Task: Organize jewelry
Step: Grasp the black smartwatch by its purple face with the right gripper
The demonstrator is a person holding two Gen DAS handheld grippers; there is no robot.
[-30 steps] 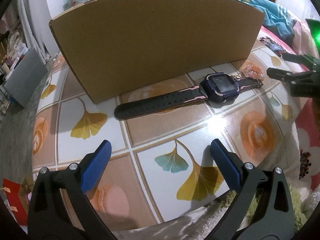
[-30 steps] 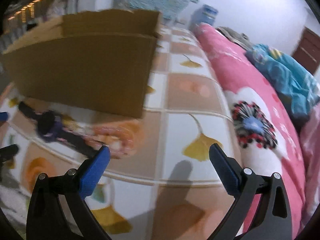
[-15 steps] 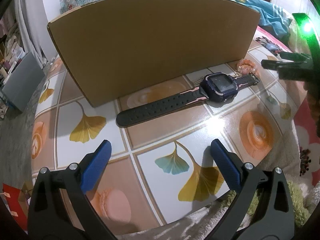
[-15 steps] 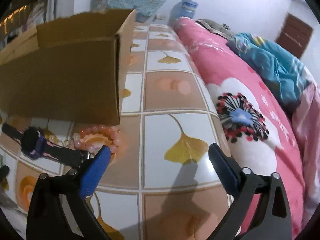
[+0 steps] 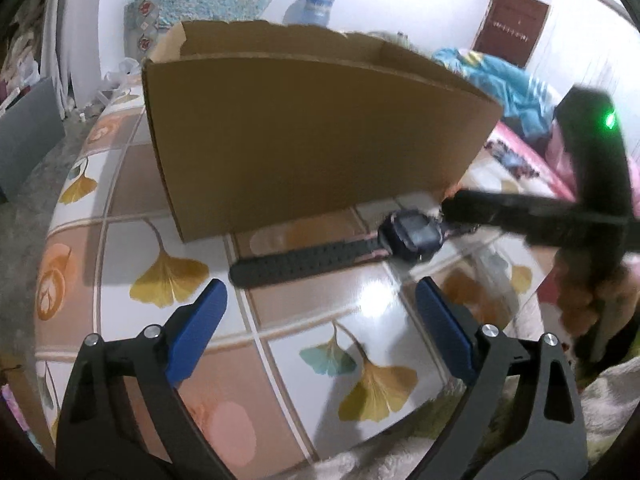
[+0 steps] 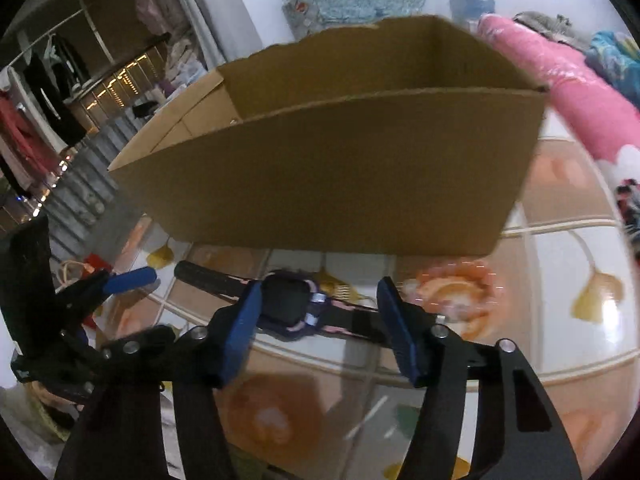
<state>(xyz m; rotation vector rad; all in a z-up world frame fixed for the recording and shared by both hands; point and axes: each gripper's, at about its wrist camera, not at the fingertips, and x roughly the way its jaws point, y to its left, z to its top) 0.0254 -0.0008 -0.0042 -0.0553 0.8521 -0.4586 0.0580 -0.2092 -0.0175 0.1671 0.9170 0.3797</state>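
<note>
I read this as early in the job: the box (image 6: 340, 176), the biggest thing on the table (image 5: 304, 360), stands open at the top, and the part of its inside I can see holds no jewelry, though its floor is mostly hidden from me. Nothing has gone in as far as I can tell. Just in front of the box's near wall lies the watch (image 6: 290, 300), flat with its strap stretched along that wall. My right gripper (image 6: 318, 326) is down over it with the jaws closing, the watch body between them, one pad about at its edge and the other not yet on it, so I count it as not gripped. Near the box's right front corner sits the bracelet (image 6: 454, 294), blurred and untouched. My left gripper (image 5: 320, 332) hangs spread wide and empty, further out from the box than the watch. Left to do: lift the watch in, then the bracelet.
</note>
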